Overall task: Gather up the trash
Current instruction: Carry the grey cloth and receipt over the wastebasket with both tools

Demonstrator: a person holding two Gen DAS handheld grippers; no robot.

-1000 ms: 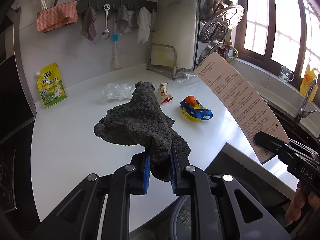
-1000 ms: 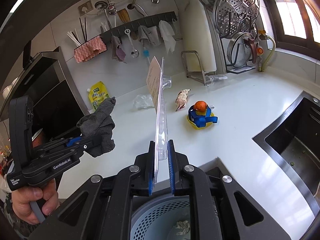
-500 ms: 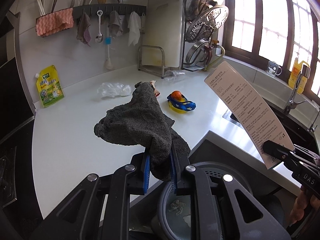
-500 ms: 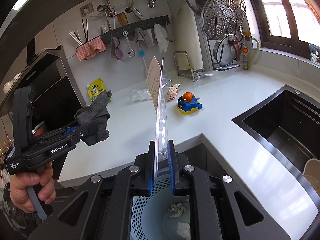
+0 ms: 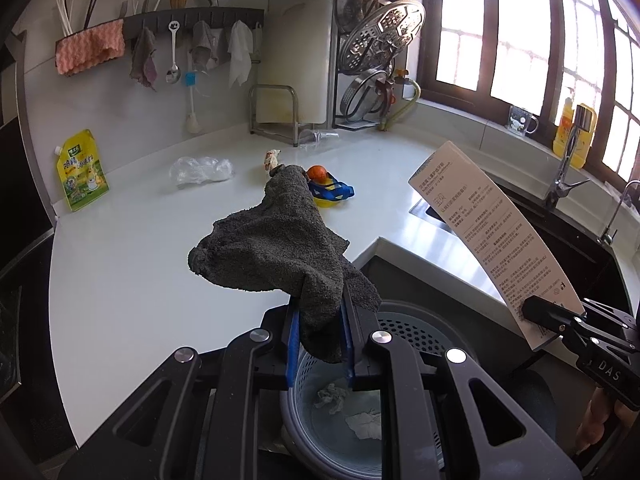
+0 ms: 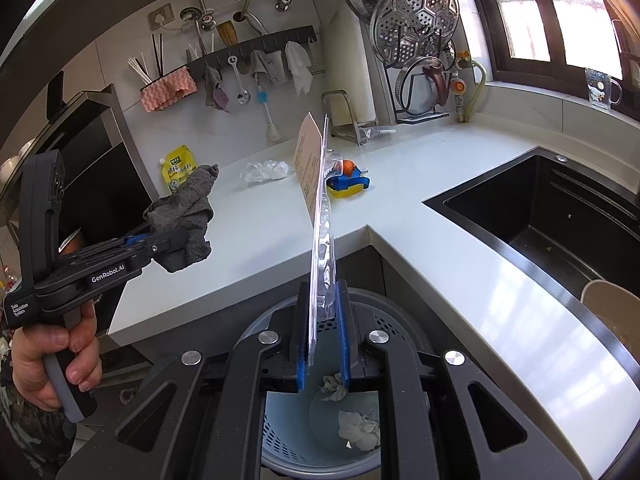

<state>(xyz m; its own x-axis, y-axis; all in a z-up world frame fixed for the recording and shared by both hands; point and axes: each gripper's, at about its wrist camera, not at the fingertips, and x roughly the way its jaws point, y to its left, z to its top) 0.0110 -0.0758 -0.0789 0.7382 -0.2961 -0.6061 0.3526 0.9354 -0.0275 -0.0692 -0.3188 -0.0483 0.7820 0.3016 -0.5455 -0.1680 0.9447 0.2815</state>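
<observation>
Below your grippers now sits the bin [image 6: 320,432], where a second ago there was white counter [image 5: 132,272], so you can drop. Your left gripper [image 5: 320,344] squeezes the gray rag [image 5: 280,252]; your right gripper [image 6: 323,340] pinches the card pack [image 6: 318,208]. Farther ahead lie more wrappers [image 5: 200,170]. Only the right view shows the sink [image 6: 560,216].

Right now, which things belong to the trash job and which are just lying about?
Job: toothbrush blister pack in the right gripper; trash bin; crumpled plastic bag; snack wrapper.
Lying about: yellow pouch, hanging spoon, steamer tray, sink.
</observation>
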